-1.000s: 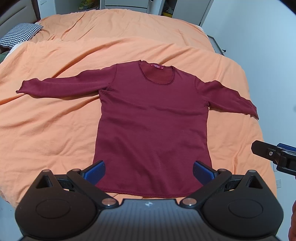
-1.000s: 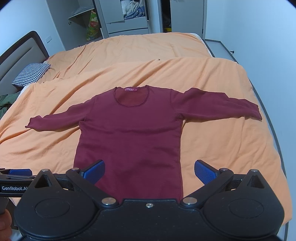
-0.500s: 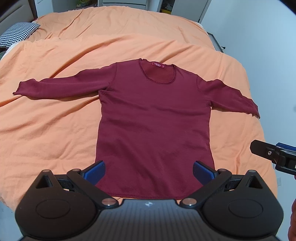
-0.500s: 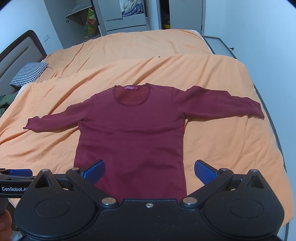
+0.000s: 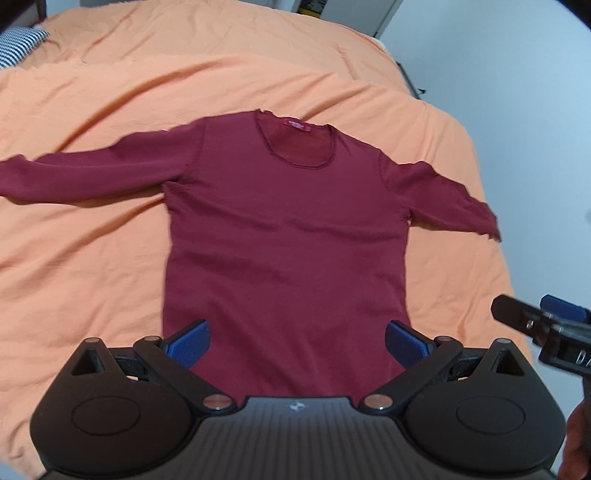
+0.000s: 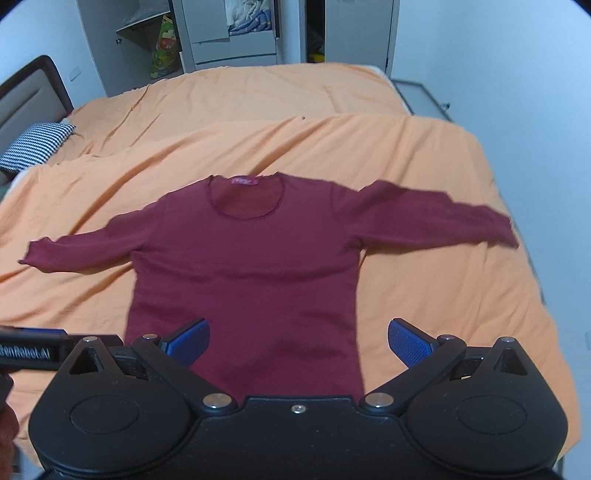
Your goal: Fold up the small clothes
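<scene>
A bed covered by a rumpled orange duvet (image 6: pixel 369 155) fills a pale-walled room. A black-and-white checked pillow (image 6: pixel 33 146) lies by the dark padded headboard (image 6: pixel 26 96), and grey open wardrobes (image 6: pixel 236 33) stand beyond.

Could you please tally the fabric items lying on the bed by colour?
Maroon: 1, the long-sleeved top, spread flat
Orange: 1, the duvet under it
Black-and-white check: 1, the pillow near the headboard
Total: 3

Soft, even room light is falling on my bed (image 5: pixel 110 280), casting only faint shadows and no glare. Both fisheye views are bending at the edges, and motion blur is smearing the shirt (image 6: pixel 251 273).
</scene>
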### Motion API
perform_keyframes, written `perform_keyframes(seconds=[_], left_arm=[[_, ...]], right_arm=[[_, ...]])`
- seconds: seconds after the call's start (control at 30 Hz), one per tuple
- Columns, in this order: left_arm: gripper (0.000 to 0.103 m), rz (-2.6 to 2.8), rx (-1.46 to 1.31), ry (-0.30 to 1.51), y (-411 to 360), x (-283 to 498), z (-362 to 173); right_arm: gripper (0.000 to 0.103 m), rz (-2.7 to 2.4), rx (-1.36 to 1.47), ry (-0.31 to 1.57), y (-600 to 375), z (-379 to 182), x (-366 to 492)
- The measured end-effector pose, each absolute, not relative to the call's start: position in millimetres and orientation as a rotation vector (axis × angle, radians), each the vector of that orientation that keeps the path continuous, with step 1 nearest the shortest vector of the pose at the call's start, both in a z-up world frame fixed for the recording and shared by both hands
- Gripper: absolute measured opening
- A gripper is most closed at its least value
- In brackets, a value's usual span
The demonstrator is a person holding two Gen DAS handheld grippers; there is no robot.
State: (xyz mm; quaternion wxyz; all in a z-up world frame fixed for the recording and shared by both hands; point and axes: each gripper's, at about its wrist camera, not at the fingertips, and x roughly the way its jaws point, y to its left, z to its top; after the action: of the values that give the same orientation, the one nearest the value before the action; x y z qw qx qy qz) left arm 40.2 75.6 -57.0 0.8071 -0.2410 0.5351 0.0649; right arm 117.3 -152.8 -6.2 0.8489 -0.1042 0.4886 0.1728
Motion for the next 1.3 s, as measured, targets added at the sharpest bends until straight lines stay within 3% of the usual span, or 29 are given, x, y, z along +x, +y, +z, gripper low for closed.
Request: perform_keyframes(seconds=[0.3, 0.47, 0.77, 1.03, 1.3], left_arm=[[0.103, 0.06, -0.478, 1.175, 78.0, 79.4, -95.9], [0.103, 0.048, -0.456, 1.192, 65.9, 102.5, -103.2], [0.103, 0.154, -0.467, 1.182, 32.6, 129.3, -94.7], [0.103, 0.245, -0.52, 1.186, -7.6, 163.7, -104.5], [0.103, 0.243, -0.516, 1.185, -31.9, 184.4, -110.7]], right_arm=[[0.102, 0.321, -0.118, 1.007, -183.6, -18.0, 136.2], [0.102, 0.248, 0.168, 1.056, -256.4, -31.2, 179.8], [0.101, 0.138, 0.502, 0.897, -415.0, -83.8, 304.3], [0.08, 0.069, 0.95, 0.904, -524.4, -207.2, 422.3], [0.052, -0.022, 1.131, 0.919, -547.0, -276.9, 451.7]])
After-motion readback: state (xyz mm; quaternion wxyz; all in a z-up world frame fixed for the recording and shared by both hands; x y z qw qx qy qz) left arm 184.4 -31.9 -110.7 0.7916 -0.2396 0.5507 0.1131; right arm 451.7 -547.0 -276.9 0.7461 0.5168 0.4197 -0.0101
